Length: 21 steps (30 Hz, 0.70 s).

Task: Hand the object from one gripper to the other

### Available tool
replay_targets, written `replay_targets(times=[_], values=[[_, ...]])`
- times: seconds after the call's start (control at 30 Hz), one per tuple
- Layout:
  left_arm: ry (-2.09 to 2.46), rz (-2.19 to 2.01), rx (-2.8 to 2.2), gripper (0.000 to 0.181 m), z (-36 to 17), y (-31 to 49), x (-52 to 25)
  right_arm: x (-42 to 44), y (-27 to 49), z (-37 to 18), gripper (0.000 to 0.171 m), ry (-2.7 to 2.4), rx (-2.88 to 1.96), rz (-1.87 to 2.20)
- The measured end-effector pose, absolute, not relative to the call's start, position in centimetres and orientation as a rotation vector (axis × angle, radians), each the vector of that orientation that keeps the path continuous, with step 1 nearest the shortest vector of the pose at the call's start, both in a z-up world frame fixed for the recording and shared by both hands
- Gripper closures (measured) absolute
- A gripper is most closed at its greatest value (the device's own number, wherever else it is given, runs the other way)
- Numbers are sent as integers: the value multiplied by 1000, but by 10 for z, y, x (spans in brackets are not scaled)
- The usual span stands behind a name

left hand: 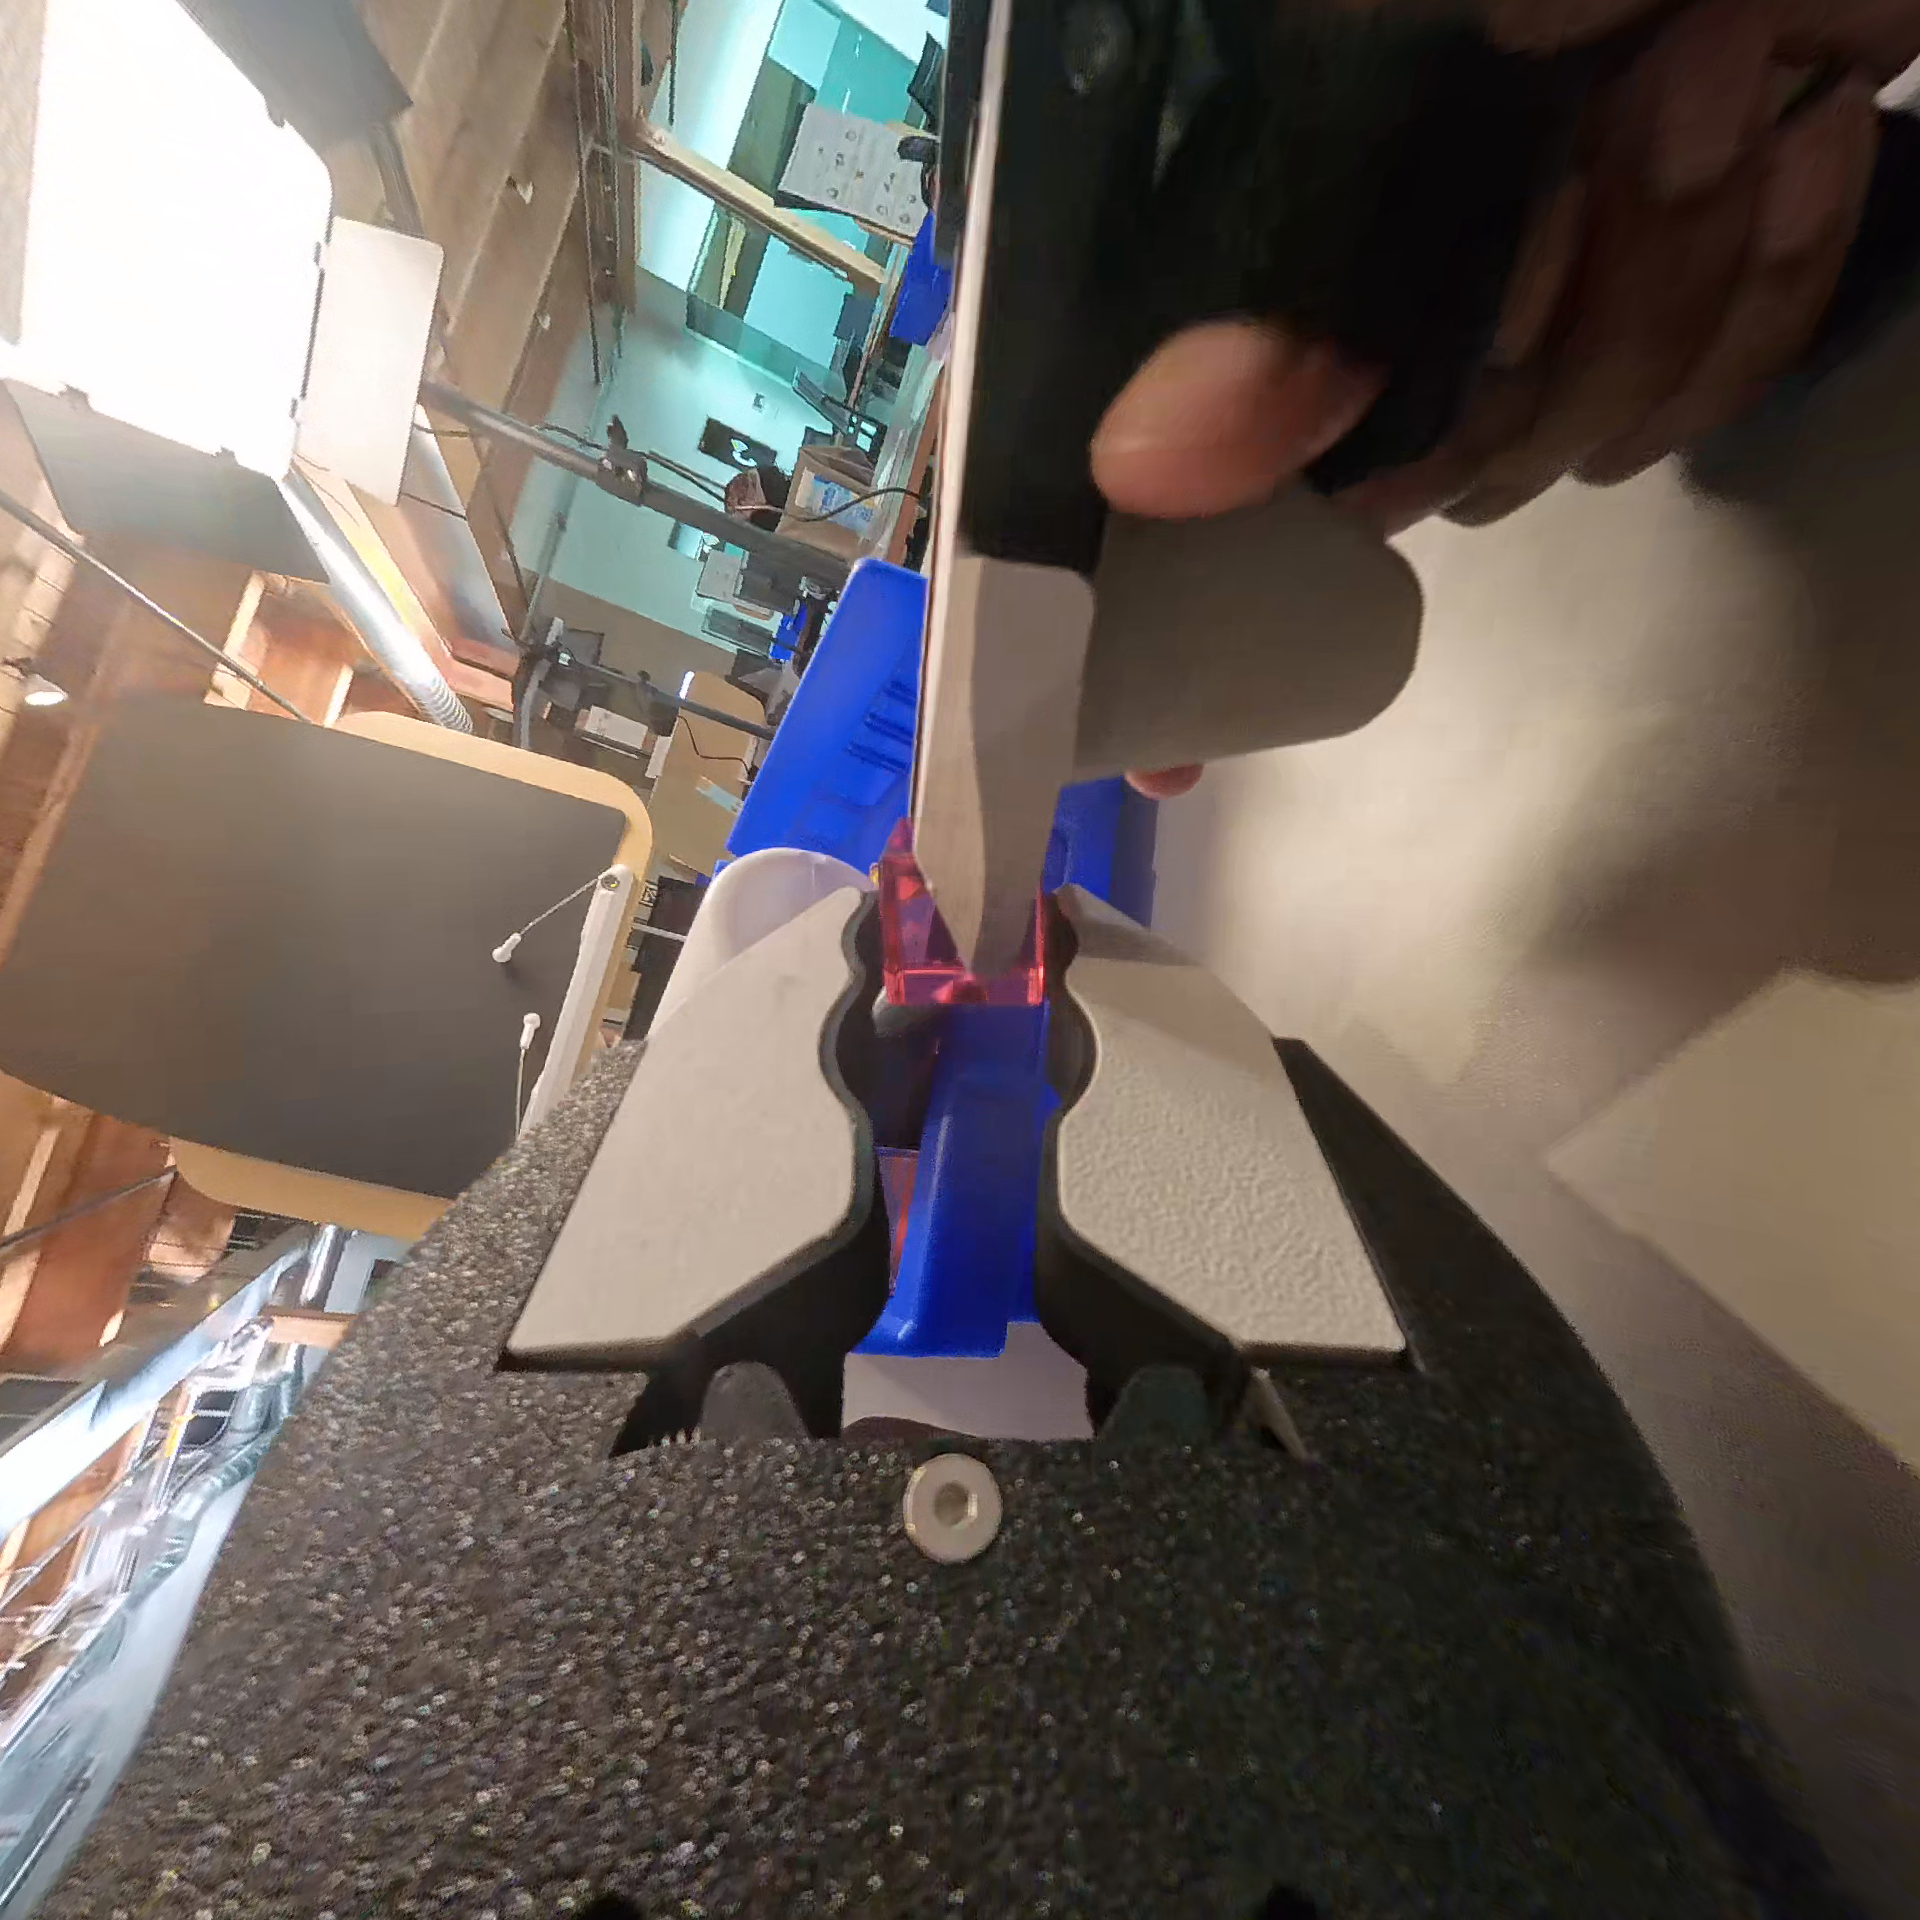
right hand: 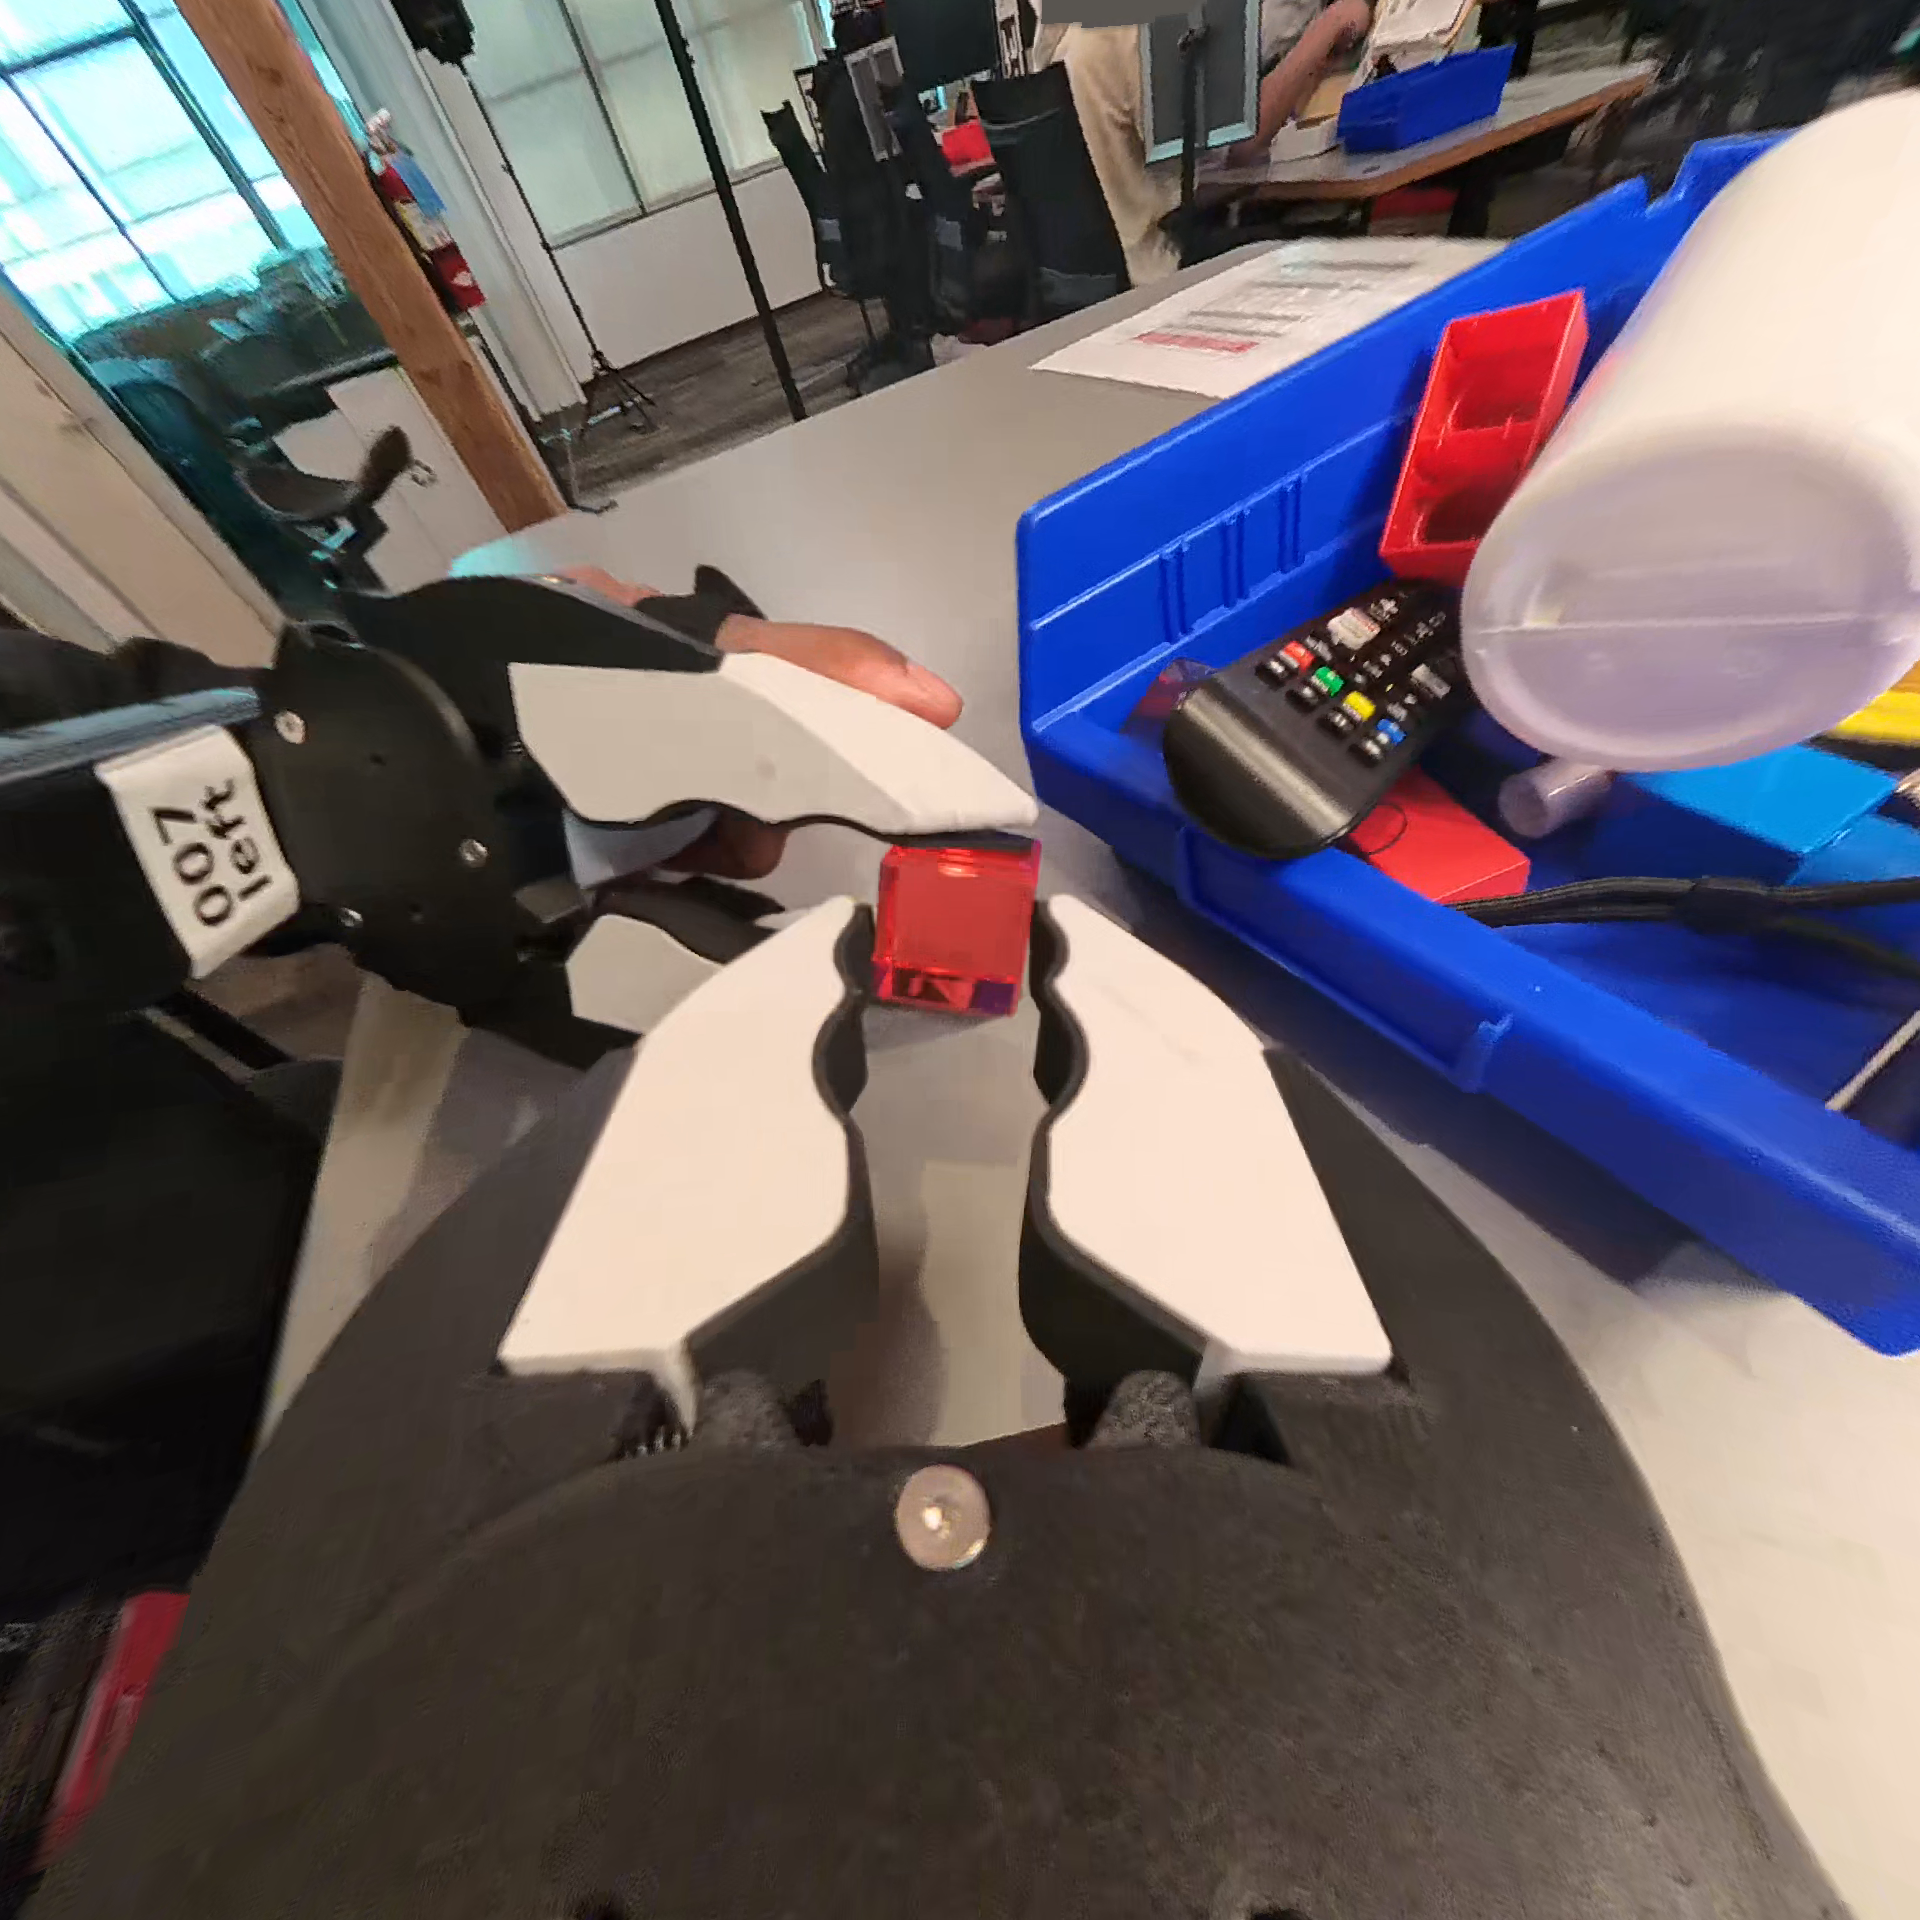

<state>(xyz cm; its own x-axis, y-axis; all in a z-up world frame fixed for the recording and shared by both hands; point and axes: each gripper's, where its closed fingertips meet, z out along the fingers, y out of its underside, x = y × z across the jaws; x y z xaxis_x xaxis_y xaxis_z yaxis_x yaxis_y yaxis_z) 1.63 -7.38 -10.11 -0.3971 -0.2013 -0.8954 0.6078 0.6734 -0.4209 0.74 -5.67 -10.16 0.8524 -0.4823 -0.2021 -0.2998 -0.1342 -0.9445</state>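
Grey table (right hand: 831,499) carries a blue plastic bin (right hand: 1299,935) at right in the right wrist view. A large white cylinder container (right hand: 1704,520) leans over the bin's near right, blurred. Only this view shows the bin contents: black remote control (right hand: 1309,727), red open-top box (right hand: 1486,436), flat red piece (right hand: 1444,842) under the remote, black cable (right hand: 1662,894). A printed paper sheet (right hand: 1247,312) lies on the table beyond the bin. The left wrist view is rolled sideways; there the bin (left hand: 977,1174) shows only as a blue wall behind the fingers, contents hidden.

Left gripper (right hand: 997,831) comes in from the left in the right wrist view, gloved hand (right hand: 831,665) behind it; its upper finger touches the top of the red translucent cube (right hand: 956,925), lower finger hidden. In its own view the left gripper (left hand: 961,977) has the cube (left hand: 914,935) between its tips, clamped on it as far as visible.

Right gripper (right hand: 951,935) has both tips against the cube's left and right sides, closed on it. In the left wrist view it (left hand: 977,914) drops in from above, edge-on, hand (left hand: 1351,312) around its black body.

Cube is off the table, between both grippers, just left of the bin.
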Motion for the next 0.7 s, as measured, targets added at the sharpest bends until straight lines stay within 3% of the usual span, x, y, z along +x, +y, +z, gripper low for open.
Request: replay_targets(times=[0.13, 0.33, 0.47, 0.6, 0.7], values=[[1907, -1072, 217, 145, -103, -72, 19, 19, -68, -102, 144, 498, -1821, -528], [2319, -1656, -304, 130, -94, -66, 21, 29, -85, -97, 144, 180, -1922, -1180], [2433, -1892, -487, 130, -92, -68, 15, 22, -77, -100, 144, 50, -1932, -1310], [2496, -1822, -441, 131, -106, -78, 4, 17, -71, -100, 144, -24, -1927, -1381], [2449, -1741, -352, 149, -108, -82, 1, 15, -69, -101, 145, -90, -1932, -1461]])
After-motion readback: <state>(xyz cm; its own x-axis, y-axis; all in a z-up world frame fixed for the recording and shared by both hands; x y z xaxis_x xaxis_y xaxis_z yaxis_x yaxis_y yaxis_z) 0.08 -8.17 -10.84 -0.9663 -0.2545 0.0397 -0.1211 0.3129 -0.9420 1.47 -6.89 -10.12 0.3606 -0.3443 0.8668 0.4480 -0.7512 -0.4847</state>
